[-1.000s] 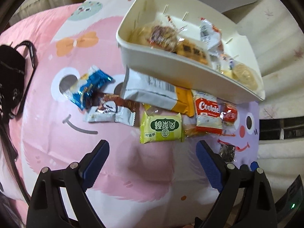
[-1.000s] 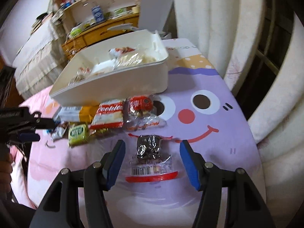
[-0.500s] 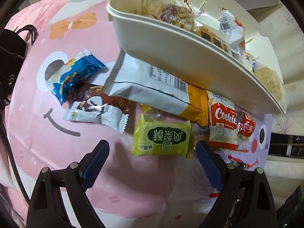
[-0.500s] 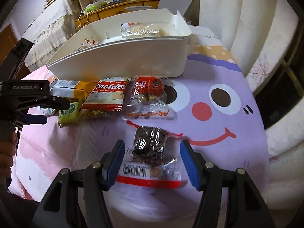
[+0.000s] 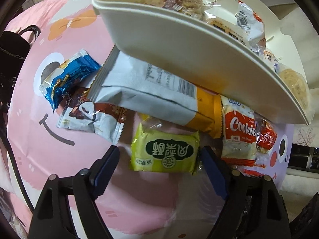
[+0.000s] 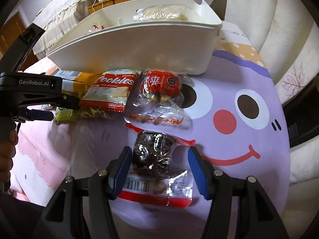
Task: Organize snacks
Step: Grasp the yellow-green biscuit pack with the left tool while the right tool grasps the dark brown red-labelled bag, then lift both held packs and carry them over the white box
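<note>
Snacks lie in a loose row on the cartoon-print surface (image 6: 249, 159), along the near wall of the white bin (image 6: 139, 51), which already holds several wrapped pieces.

My left hand-held gripper (image 5: 159, 155) points down at the green pastry packet (image 5: 165, 151). Its jaws have just been closing, the packet sits between them, but the blue pads aren't pressing on it: gap shows on the left side, right pad just beside the wrapper's edge. So open.

Left view, far of the green packet: white-and-orange bag (image 5: 155, 95) tucked against the bin. Left of it, a blue wrapper (image 5: 67, 79) overlapping a brown-and-white wrapper (image 5: 89, 117). Right: red Cookies packet (image 5: 239, 131), then a red clear-film packet (image 5: 266, 139).

My right hand-held gripper (image 6: 159, 169) straddles the clear packet with dark pieces (image 6: 153, 159), red strip at its near end. Left pad is at the film's edge, right pad apart from it; not gripped, jaws open.

Right view: left hand-held gripper comes in from the left edge over the green packet, a person's hand (image 6: 8, 153) on its handle.
</note>
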`<state>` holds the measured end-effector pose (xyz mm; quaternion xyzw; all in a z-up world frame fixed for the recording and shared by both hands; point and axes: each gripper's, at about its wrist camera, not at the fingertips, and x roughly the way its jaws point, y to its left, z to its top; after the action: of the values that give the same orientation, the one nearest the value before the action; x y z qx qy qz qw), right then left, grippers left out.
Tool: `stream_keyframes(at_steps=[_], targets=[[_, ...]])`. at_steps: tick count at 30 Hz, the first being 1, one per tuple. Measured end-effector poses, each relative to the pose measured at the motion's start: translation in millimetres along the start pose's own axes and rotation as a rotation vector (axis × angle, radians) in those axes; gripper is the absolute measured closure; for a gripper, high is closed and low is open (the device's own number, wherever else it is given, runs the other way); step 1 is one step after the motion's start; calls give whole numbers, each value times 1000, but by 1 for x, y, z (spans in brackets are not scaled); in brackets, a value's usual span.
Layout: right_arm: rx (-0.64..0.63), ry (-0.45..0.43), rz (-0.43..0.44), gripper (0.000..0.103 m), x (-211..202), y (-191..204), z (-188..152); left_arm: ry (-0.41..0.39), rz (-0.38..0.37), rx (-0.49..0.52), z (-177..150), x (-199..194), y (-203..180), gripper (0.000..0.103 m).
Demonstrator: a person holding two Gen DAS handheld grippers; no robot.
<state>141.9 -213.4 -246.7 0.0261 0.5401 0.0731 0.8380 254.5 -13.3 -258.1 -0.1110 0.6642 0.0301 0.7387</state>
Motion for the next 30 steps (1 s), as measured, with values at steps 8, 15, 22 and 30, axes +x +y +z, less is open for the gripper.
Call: stream_keyframes(at_steps=[8,15,22,30], targets=[[-36,-5,16,49,2,-3,-2,-22,50,11,-1,6,-22,40],[-44,9,16,50,-1,3,-5,-42,61,-2,-6,2,-25,51],[-42,42,21,52,2,10,3,-19,63,-1,-20,-2,-12,52],[-24,61,36,54,2,20,0,19,84,10,-41,-15,5,52]])
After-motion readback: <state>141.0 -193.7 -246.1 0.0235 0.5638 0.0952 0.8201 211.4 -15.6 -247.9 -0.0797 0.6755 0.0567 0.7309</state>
